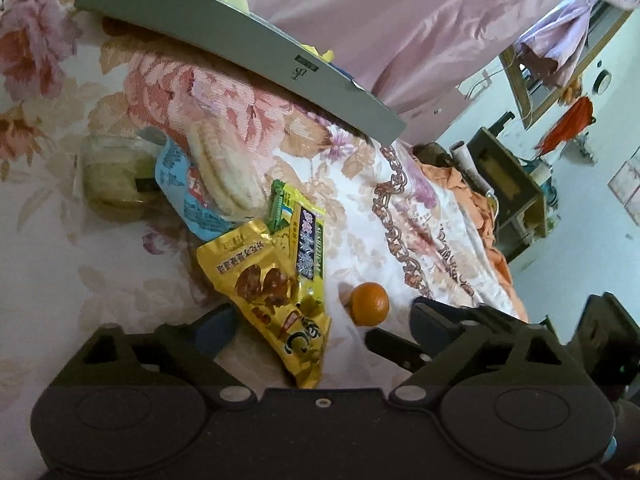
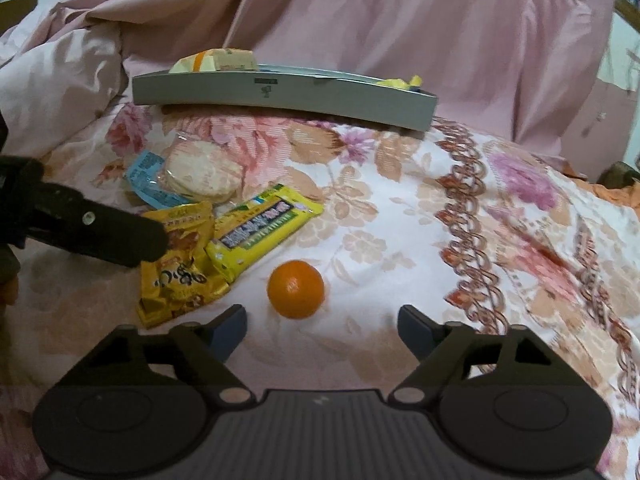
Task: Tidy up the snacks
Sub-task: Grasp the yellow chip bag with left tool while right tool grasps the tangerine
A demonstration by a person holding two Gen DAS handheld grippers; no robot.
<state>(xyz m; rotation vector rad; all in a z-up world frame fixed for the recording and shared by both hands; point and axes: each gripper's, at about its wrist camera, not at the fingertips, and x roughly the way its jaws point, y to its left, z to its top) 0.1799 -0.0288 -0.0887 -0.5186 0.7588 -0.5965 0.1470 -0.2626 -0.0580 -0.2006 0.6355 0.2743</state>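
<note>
While both sets of jaws stand open and empty, the left gripper straddles a yellow snack bag; the right gripper faces the orange on the bed, near a grey tray.

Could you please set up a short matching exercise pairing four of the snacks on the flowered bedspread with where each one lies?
Things:
1. small round orange fruit
2. golden-yellow foil snack bag
3. clear pack of pale round rice crackers
4. long grey tray

Places:
A. far end of the bedspread, against the pink quilt, snacks inside
B. alone on the cloth, just ahead of the open right gripper
C. beside a blue packet
D. under the left gripper's black finger

Pairs: 1-B, 2-D, 3-C, 4-A
</note>
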